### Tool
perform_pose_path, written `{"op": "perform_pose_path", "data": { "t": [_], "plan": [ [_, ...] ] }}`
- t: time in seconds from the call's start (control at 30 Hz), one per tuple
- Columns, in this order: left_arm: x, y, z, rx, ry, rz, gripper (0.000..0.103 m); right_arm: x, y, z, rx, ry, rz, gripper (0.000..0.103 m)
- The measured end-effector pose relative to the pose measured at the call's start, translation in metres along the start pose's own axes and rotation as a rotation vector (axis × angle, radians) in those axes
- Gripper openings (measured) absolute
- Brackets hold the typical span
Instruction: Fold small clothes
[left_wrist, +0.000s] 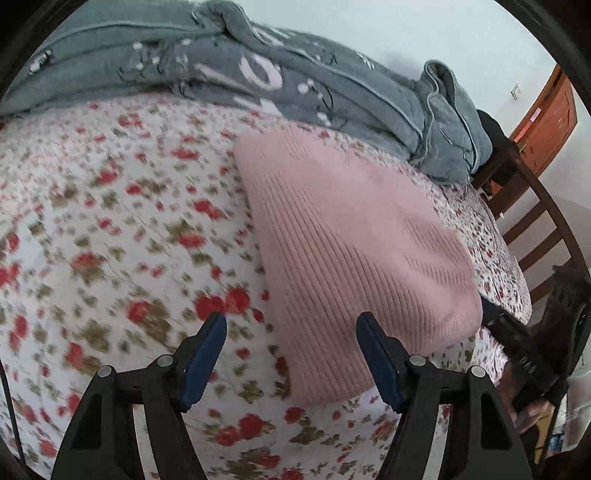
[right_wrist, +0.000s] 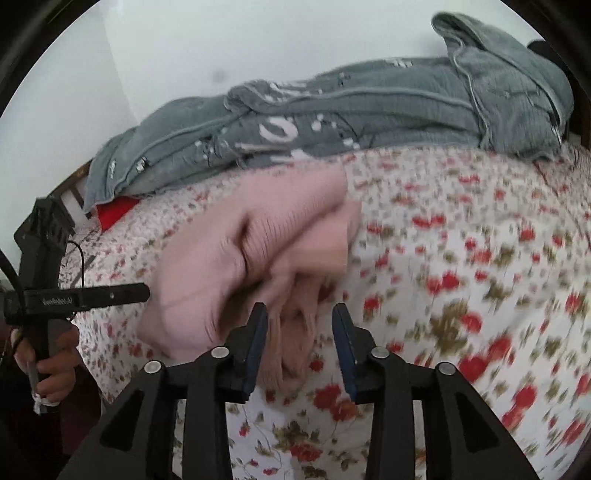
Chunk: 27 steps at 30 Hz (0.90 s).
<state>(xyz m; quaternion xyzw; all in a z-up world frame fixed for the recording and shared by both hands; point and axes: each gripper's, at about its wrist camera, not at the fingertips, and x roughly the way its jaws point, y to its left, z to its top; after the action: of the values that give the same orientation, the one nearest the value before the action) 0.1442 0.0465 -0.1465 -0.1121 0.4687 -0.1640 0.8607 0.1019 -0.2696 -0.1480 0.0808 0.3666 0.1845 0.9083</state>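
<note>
A pink ribbed knit garment (left_wrist: 354, 236) lies on a bed covered by a red-flowered sheet (left_wrist: 110, 221). The left claw (left_wrist: 291, 354) hovers above the sheet with its jaws spread wide and nothing between them; the garment sits just ahead and to the right of it, a smooth, flat panel, probably laid out this way so it can be folded.

In the right wrist view, the right claw (right_wrist: 299, 343) is also spread apart. A bunched, darker pink edge of the garment (right_wrist: 291, 332) lies in the gap between its fingers, but the blue pads do not press on it, so it looks either ready to pinch or just let go; the blur makes this hard to judge. Beyond that claw the garment looks rumpled, with deep creases.

A crumpled grey blanket (left_wrist: 258, 85) lies past the garment, against the wall.
</note>
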Motion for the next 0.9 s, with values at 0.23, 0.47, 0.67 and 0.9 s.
{"op": "perform_pose_path", "data": {
  "t": [0.23, 0.47, 0.67, 0.9],
  "plan": [
    [-0.002, 0.012, 0.016, -0.037, -0.013, -0.012, 0.07, 0.002, 0.007, 0.039, 0.004, -0.05, 0.04, 0.041],
    [-0.002, 0.013, 0.02, -0.028, -0.019, -0.004, 0.071, 0.053, 0.022, 0.052, 0.018, 0.018, 0.021, 0.05],
    [-0.009, 0.022, 0.018, -0.039, -0.031, -0.002, 0.071, 0.076, 0.01, 0.049, 0.121, 0.04, 0.013, 0.033],
    [-0.015, 0.023, 0.015, -0.044, -0.045, -0.009, 0.071, 0.039, 0.022, 0.052, 0.075, -0.067, 0.109, 0.015]
  ]
}}
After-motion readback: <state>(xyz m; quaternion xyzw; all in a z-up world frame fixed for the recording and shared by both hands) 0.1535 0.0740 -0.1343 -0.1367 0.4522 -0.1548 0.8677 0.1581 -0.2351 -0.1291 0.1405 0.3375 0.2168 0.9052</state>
